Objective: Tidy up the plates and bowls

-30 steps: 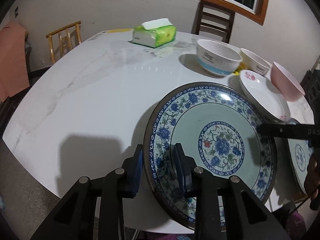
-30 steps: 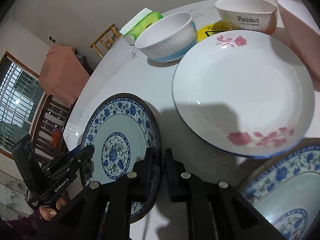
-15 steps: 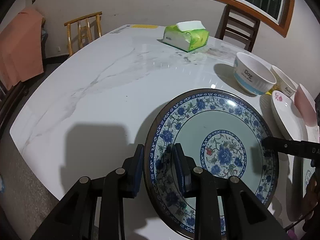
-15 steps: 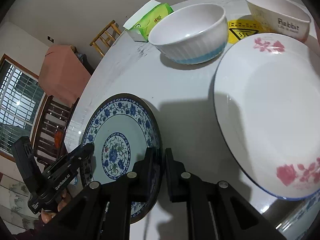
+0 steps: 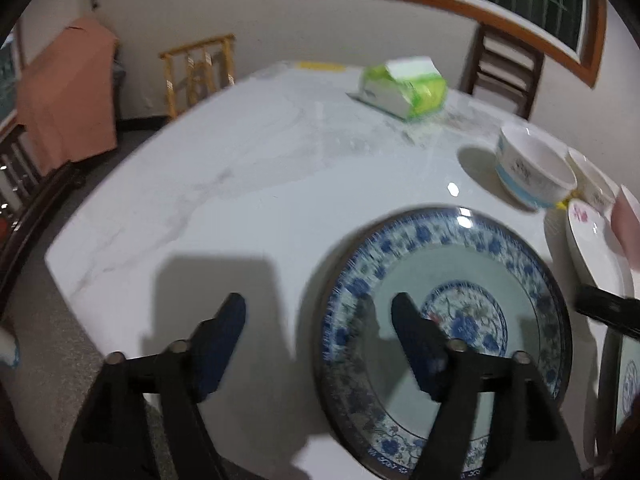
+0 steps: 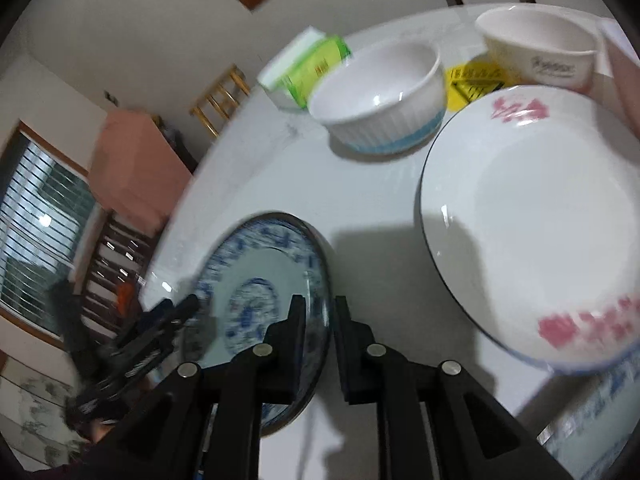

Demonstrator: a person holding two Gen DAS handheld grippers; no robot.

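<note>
Printing on the cream bowl [image 6: 538, 54] is too blurred to read.

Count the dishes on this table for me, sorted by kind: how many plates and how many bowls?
Blue floral plates: 2, one near the left gripper, one partly in view at the picture's edge.
White plate with pink flowers: 1.
White bowl with a blue band: 1.
Cream bowl with lettering: 1.
Pink bowl: 1.
Total: 6 dishes, 3 plates and 3 bowls.

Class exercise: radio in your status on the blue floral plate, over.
Left gripper jaws just opened, pads off the blue floral plate. Right gripper pinching the plate's rim. White pink-flowered plate close alongside.
</note>
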